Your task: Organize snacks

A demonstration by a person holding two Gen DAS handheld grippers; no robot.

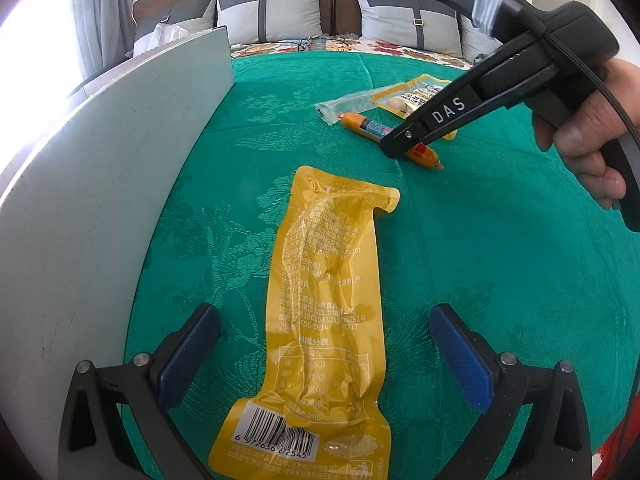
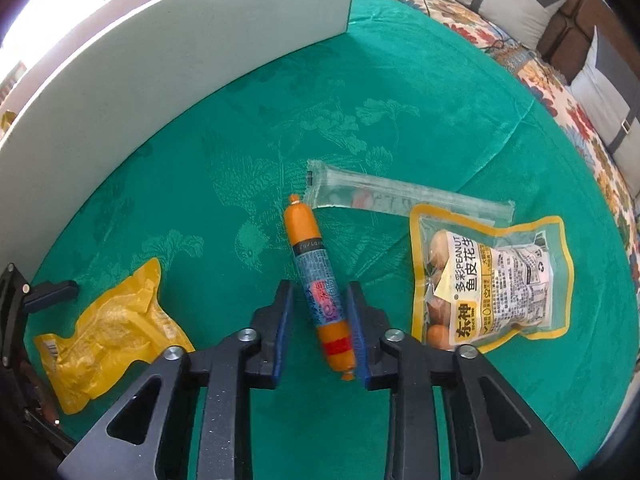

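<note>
A long yellow snack pouch (image 1: 324,312) lies on the green cloth between the fingers of my open left gripper (image 1: 324,356), which do not touch it. It also shows in the right wrist view (image 2: 112,332). My right gripper (image 2: 320,320) has its jaws closed around an orange sausage stick (image 2: 318,284), pads at both its sides; the sausage lies on the cloth. In the left wrist view the right gripper (image 1: 404,144) sits over the sausage (image 1: 372,126). A peanut packet (image 2: 492,280) and a clear wrapper (image 2: 400,196) lie to the right.
A white box wall (image 1: 100,208) stands along the left, also in the right wrist view (image 2: 180,60). The green cloth (image 2: 400,100) covers the table. A bed with pillows (image 1: 408,16) and a floral cover lies behind.
</note>
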